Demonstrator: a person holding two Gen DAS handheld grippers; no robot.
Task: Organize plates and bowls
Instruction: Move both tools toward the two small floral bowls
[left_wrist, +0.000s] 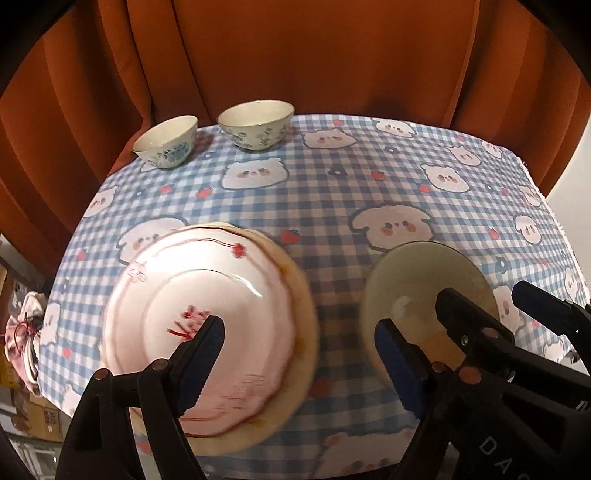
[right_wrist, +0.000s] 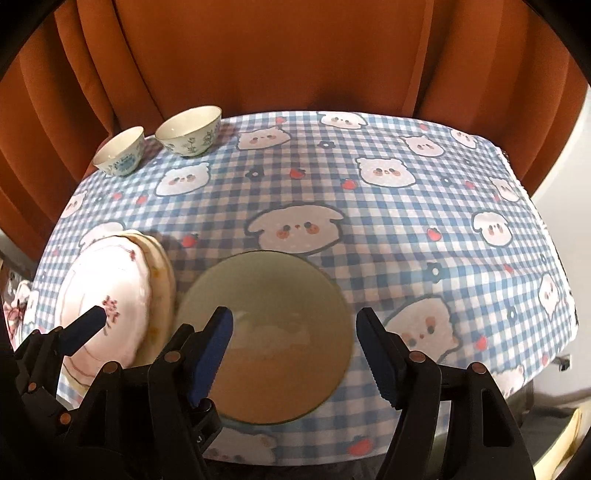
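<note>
A white plate with red flower marks (left_wrist: 207, 317) lies on a cream plate (left_wrist: 299, 354) at the table's near left; the stack also shows in the right wrist view (right_wrist: 110, 302). A plain pale green plate (right_wrist: 266, 343) lies to its right, seen too in the left wrist view (left_wrist: 413, 280). My left gripper (left_wrist: 301, 350) is open, its left finger over the white plate, empty. My right gripper (right_wrist: 295, 347) is open above the green plate, its fingers on either side of it, and shows in the left wrist view (left_wrist: 484, 299).
Two small patterned bowls (left_wrist: 168, 142) (left_wrist: 256, 123) stand at the far left corner of the checked tablecloth (left_wrist: 369, 184). An orange curtain (left_wrist: 295, 55) hangs right behind the table. A patterned cloth bundle (left_wrist: 22, 332) sits off the table's left edge.
</note>
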